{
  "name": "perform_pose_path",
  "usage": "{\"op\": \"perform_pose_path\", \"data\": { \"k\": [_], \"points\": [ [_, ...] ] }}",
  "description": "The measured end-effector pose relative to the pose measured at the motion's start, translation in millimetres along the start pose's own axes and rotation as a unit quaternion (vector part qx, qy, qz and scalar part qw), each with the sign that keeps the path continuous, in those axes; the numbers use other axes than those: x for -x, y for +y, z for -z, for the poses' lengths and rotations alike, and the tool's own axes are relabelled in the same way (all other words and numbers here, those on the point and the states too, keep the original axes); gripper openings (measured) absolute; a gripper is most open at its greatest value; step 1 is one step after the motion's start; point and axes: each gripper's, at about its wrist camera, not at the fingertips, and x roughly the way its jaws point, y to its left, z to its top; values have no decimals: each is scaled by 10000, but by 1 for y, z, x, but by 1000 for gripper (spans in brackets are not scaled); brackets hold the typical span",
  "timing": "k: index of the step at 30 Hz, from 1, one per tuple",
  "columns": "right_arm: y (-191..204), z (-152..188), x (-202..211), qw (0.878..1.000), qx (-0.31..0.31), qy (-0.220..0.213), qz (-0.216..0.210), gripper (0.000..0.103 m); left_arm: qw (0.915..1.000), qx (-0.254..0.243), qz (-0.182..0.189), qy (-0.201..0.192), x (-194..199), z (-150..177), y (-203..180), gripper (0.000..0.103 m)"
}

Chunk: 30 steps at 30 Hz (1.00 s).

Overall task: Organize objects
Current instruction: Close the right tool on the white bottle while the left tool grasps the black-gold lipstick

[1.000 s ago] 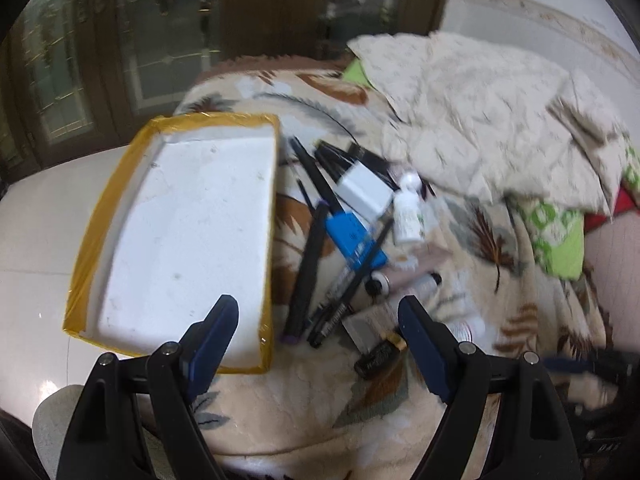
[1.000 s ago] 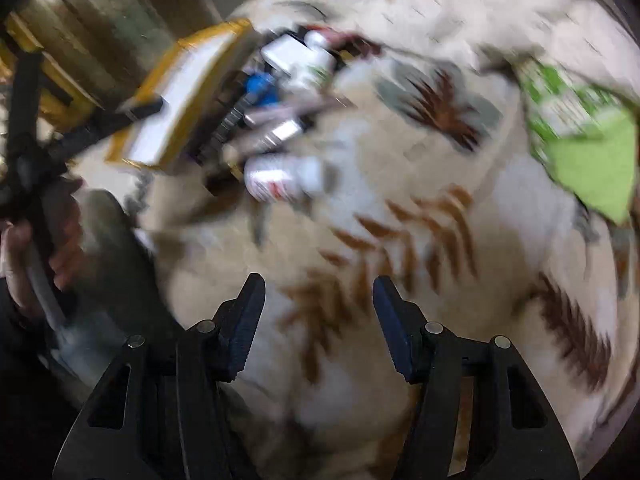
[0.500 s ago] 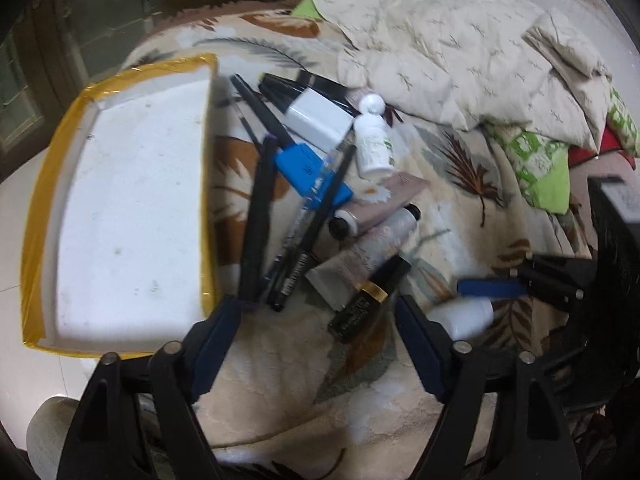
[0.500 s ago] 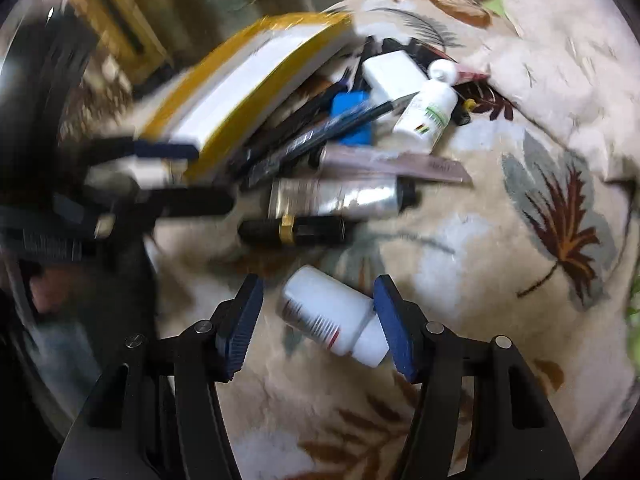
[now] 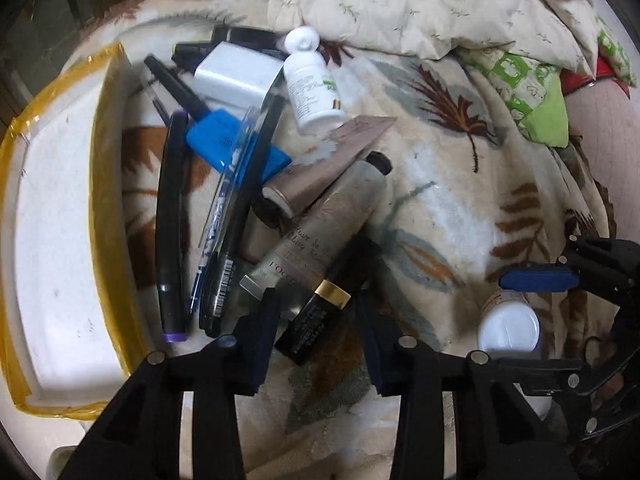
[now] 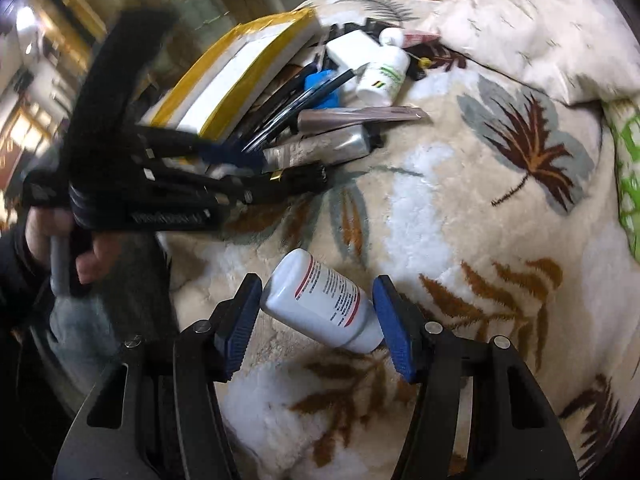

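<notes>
Left view: left gripper [image 5: 316,320] closing around black gold-banded tube [image 5: 328,296] on blanket [image 5: 440,184] beside tray [image 5: 100,184], pads apparently not yet touching; right view: right gripper [image 6: 318,320] open, straddling white bottle [image 6: 320,300] on the blanket.

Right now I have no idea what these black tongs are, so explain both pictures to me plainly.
No robot here: a person holds hand tongs in each hand, each with a camera looking along its fingers.

The left-hand view shows the left tongs closing around a black tube with a gold band, which lies between the fingers; I cannot see the pads pressing it yet.

The right-hand view shows the right tongs open on either side of a lying white bottle, not gripped.

Everything lies on a leaf-patterned blanket: pens, a blue card, a white charger block, cream tubes, a second white bottle, and a white tray with yellow tape edges.
</notes>
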Motion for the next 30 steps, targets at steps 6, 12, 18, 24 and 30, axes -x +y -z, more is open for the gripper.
{"op": "perform_pose_path", "data": {
  "k": [6,12,18,24,30],
  "points": [
    [-1,2,3,10000,28,24,-8,57,9989,122,424,160,3,6,3,23],
    [0,2,-4,9998,197,98,-23,60,9975,281,605,253,-4,4,7,25],
    [14,9,2,9972,725,175,95,60,9970,310,676,229,0,10,6,20],
    [16,8,2,9953,946,203,-10,63,9960,403,766,241,1,10,10,20],
    [29,-1,8,9927,1164,210,-254,62,9948,494,871,205,2,10,16,20]
  ]
}}
